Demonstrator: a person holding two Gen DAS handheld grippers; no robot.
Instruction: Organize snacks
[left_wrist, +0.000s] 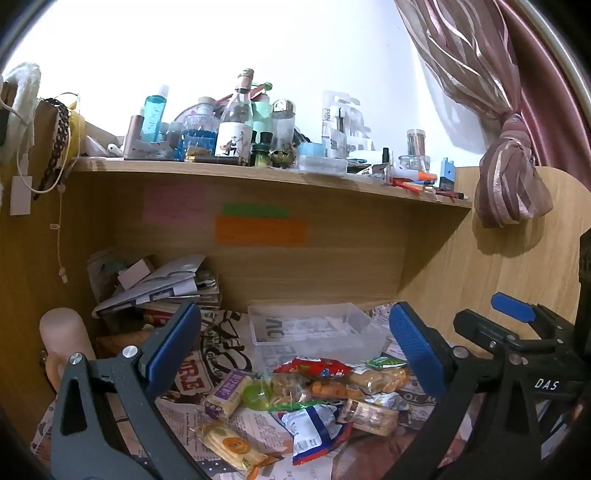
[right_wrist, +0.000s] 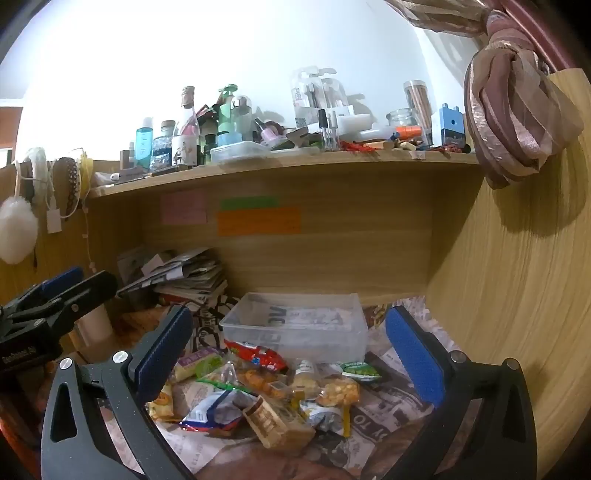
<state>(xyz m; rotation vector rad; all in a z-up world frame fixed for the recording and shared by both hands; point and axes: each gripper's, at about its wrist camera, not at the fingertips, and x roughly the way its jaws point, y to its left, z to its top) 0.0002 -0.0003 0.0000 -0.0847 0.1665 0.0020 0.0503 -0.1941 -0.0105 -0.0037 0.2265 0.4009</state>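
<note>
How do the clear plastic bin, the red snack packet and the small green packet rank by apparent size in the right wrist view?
1. Clear plastic bin
2. Red snack packet
3. Small green packet, though it looks only slightly smaller than the red one.

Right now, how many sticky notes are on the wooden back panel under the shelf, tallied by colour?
Pink note: 1
Green note: 1
Orange note: 1
Total: 3
</note>
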